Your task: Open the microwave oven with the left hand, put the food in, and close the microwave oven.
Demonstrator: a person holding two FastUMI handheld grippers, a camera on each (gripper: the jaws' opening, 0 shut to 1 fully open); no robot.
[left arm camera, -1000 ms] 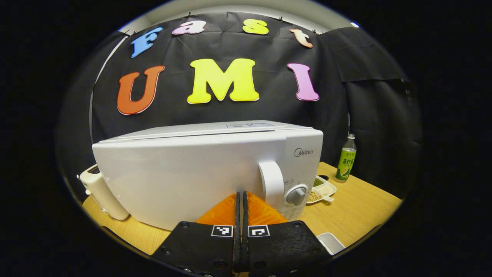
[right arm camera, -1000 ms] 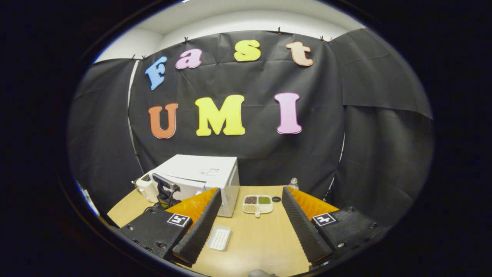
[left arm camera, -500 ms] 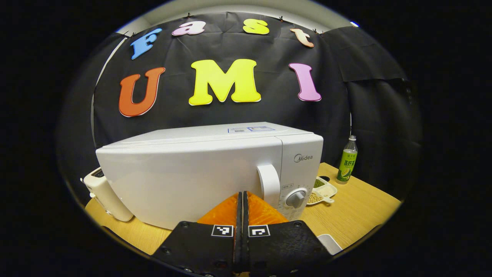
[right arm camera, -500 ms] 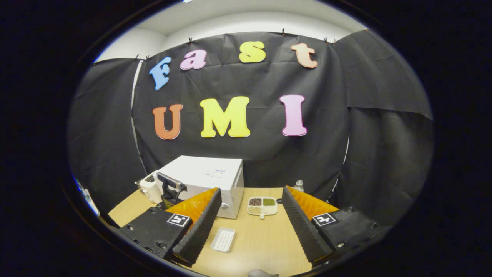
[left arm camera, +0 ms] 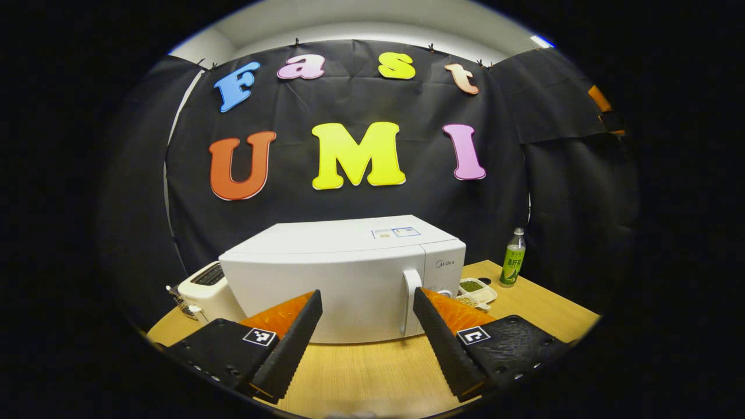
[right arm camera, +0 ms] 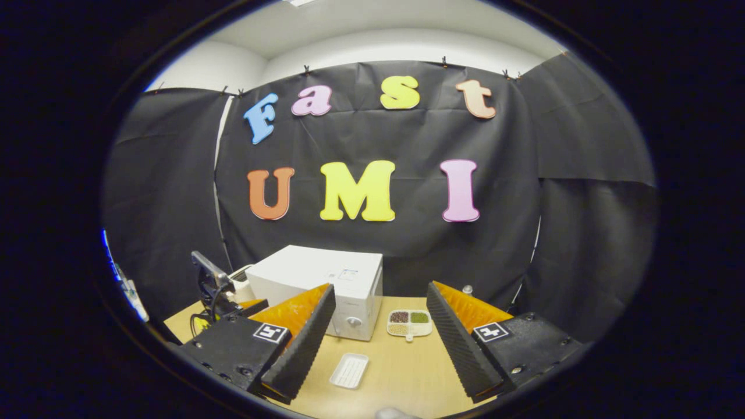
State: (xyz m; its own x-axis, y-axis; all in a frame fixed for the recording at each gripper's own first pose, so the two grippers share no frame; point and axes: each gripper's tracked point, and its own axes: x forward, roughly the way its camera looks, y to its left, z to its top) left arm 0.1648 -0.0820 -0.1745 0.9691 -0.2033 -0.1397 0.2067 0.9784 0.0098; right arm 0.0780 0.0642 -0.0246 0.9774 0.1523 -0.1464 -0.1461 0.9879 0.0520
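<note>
Left gripper (left arm camera: 366,343): fingers spread wide, released, holding nothing and touching nothing. It sits low over the bench (left arm camera: 372,372), aimed straight at the microwave (left arm camera: 343,279), near its front but apart from it. Microwave door is closed; the handle (left arm camera: 409,299) stands upright at the door's right edge, just above the right finger's tip in the left gripper view.

Right gripper (right arm camera: 378,343): fingers also wide apart, empty, hovering farther back over the bench (right arm camera: 401,378). Between its fingers, a white ribbed tray (right arm camera: 349,370) lies flat on the wood, and beyond it a compartment dish (right arm camera: 410,323) of beans and grains sits just right of the microwave (right arm camera: 326,285).

A toaster (left arm camera: 206,297) stands left of the microwave, a green bottle (left arm camera: 512,265) at far right near the black cloth wall.
</note>
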